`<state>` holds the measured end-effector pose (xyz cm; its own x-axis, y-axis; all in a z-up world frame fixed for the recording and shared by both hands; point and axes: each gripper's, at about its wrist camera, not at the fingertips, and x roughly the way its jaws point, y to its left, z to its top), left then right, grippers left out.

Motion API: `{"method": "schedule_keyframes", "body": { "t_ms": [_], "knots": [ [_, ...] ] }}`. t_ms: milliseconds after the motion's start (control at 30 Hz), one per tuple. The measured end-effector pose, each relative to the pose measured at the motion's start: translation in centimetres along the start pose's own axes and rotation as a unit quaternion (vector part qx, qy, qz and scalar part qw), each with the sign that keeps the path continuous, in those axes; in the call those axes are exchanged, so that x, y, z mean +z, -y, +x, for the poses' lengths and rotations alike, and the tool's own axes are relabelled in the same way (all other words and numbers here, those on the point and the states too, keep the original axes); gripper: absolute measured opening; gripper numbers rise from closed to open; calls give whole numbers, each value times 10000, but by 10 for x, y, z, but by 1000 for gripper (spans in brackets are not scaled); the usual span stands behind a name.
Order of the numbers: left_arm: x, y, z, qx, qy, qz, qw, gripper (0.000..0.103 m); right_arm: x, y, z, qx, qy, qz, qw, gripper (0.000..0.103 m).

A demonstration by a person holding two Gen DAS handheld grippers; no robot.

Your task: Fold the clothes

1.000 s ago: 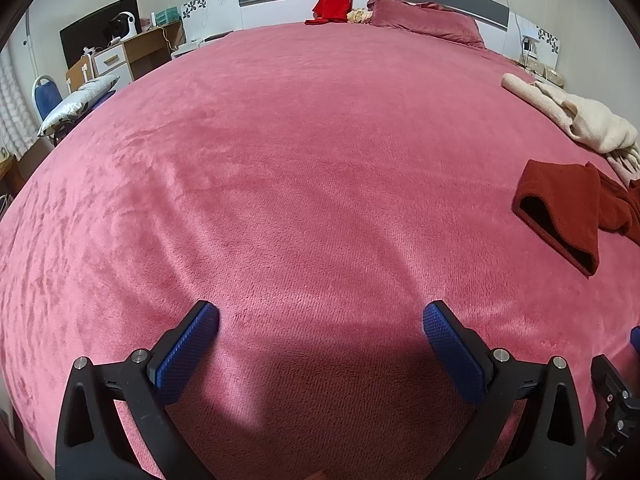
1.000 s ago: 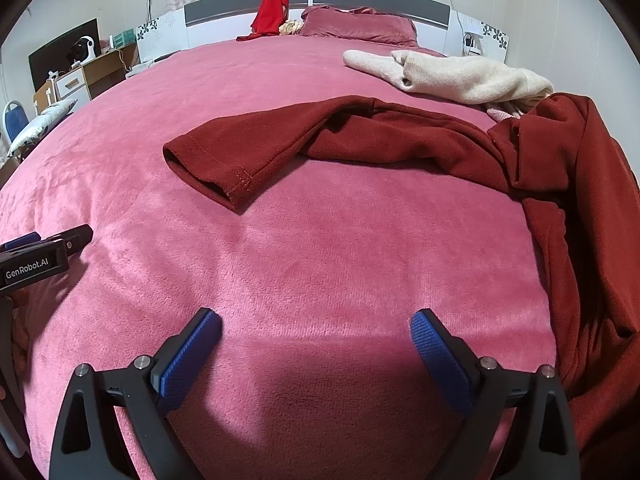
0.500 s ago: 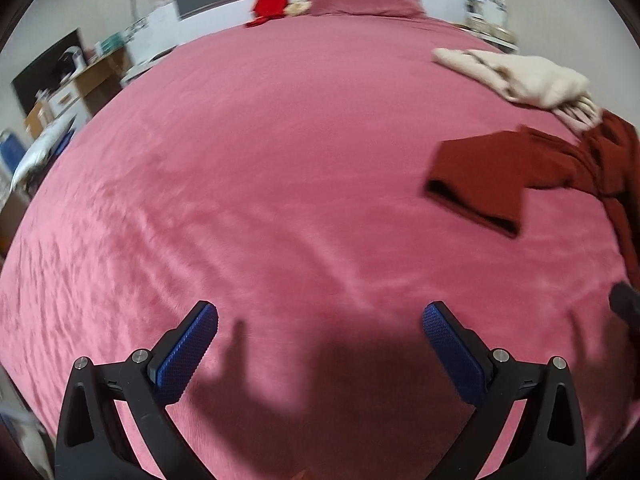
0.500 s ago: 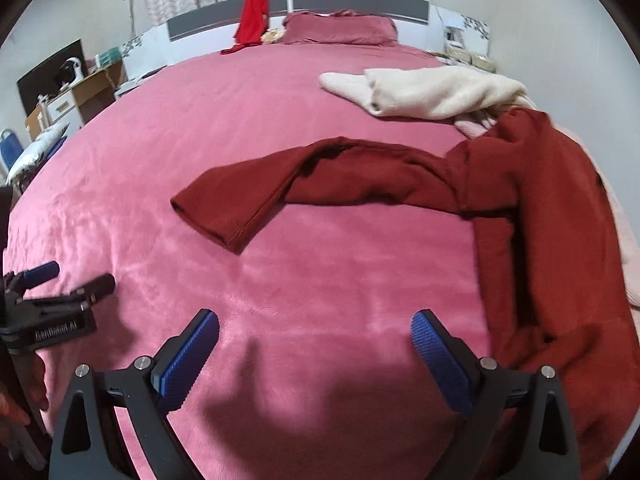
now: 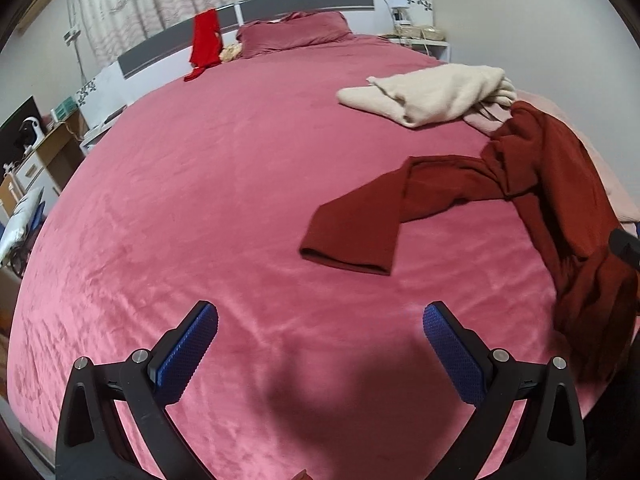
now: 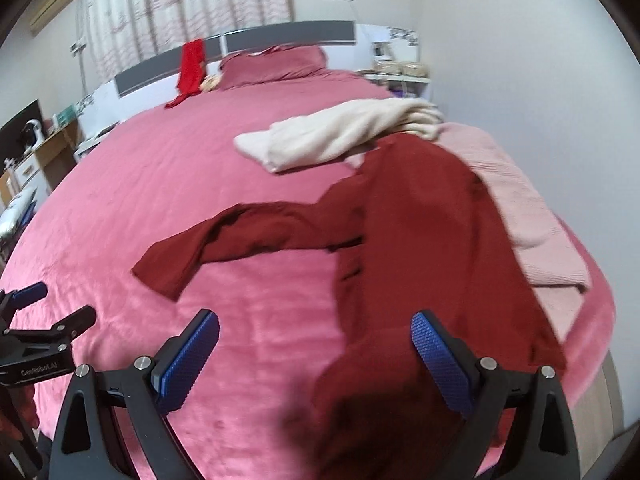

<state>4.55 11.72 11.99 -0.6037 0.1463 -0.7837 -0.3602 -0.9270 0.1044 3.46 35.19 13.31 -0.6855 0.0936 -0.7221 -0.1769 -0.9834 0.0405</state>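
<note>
Over the last second the left gripper has swung rightward: the dark red sweater, formerly cut off at the right edge of its view, now shows a full sleeve and most of its body. The right gripper has also turned right and risen; the sweater body now lies directly ahead, between its spread fingers.

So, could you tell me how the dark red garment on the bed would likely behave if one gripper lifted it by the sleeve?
The dark red garment would probably hang limp: it lies in soft creases. Its long sleeve lies stretched out sideways, so the body would likely trail behind. The fabric looks thick, so it may drag on the plush bedspread.
</note>
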Motion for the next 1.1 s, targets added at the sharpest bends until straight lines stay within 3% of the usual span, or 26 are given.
{"method": "schedule_keyframes", "body": {
  "t_ms": [233, 433, 567, 733, 900, 1100],
  "knots": [
    [3, 26, -2, -143, -28, 319, 9994, 103, 8, 45, -5, -624, 173, 206, 9977, 99],
    [-9, 47, 8, -451, -276, 405, 9978, 103, 10, 92, 1, -752, 25, 711, 9946, 99],
    [-19, 60, 16, -586, -508, 528, 9956, 103, 6, 103, 11, -548, -213, 885, 9943, 99],
    [-24, 68, 16, -590, -524, 726, 9942, 103, 23, 102, 38, -578, -351, 648, 9956, 99],
    [-22, 53, 15, -474, -492, 488, 9965, 103, 66, 107, 77, -626, -346, 523, 9961, 99],
    [-25, 28, 21, -327, -628, 174, 9973, 103, 90, 105, 141, -888, -875, 435, 9912, 99]
  ]
}}
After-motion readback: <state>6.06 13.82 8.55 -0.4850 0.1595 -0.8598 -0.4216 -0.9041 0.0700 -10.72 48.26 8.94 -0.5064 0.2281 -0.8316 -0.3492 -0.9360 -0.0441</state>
